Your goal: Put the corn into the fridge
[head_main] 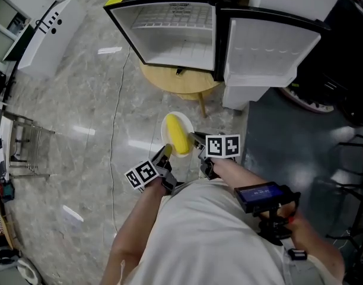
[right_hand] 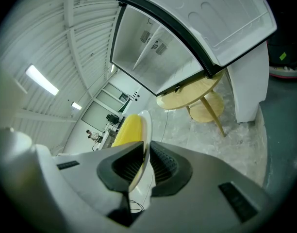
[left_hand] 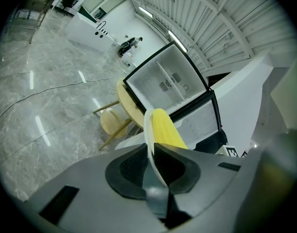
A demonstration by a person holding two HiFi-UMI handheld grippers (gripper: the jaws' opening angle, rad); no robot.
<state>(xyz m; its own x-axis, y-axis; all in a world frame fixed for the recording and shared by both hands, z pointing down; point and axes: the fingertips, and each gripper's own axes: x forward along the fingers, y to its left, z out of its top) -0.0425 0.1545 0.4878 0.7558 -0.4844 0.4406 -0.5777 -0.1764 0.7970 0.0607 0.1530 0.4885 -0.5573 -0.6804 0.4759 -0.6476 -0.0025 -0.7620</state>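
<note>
A yellow corn cob (head_main: 178, 134) lies on a small white plate (head_main: 187, 122) held in the air in front of me. My left gripper (head_main: 165, 154) is shut on the plate's near left rim and my right gripper (head_main: 196, 140) is shut on its right rim. The left gripper view has the plate (left_hand: 149, 135) edge-on between the jaws with the corn (left_hand: 166, 129) behind it. In the right gripper view the plate (right_hand: 144, 135) and the corn (right_hand: 127, 129) show the same way. The small fridge (head_main: 175, 34) stands ahead with its door (head_main: 267, 51) swung open to the right.
The fridge sits on a round wooden table (head_main: 180, 83) with slanted legs. A white counter (head_main: 48, 31) stands at the far left, a metal rack (head_main: 21, 150) at the left edge. A thin cable (head_main: 115, 117) runs across the marble floor. Dark equipment (head_main: 341, 88) crowds the right.
</note>
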